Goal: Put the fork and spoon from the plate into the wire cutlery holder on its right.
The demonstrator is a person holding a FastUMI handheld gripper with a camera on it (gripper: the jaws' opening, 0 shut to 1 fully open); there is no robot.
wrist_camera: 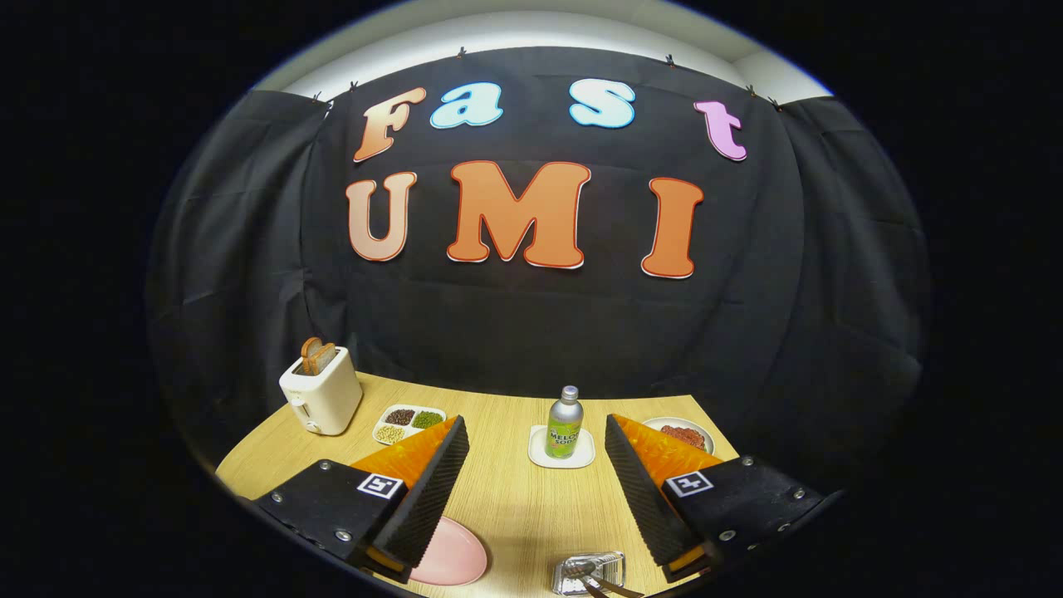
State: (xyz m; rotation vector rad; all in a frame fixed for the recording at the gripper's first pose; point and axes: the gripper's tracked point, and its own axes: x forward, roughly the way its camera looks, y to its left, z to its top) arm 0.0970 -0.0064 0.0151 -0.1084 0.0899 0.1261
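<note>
Gripper (536, 482): fingers wide apart, empty, I hold it above the table.
Plate (453, 556): near edge, by the left finger.
Holder (591, 573): right of plate, handles inside.
Advice: I would check the plate for leftover cutlery first.

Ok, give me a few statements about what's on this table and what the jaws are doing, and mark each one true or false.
1. The gripper has its jaws spread wide with nothing between them. True.
2. The white toaster is empty. False: brown toast slices stick out of its top.
3. The green-labelled metal bottle stands upright on a small white square coaster, beyond the jaws. True.
4. The round pink plate holds a fork and spoon. False: its visible part is bare, and utensil handles sit in the wire cutlery holder.
5. The white compartment tray near the toaster holds three kinds of beans or grains. True.
</note>
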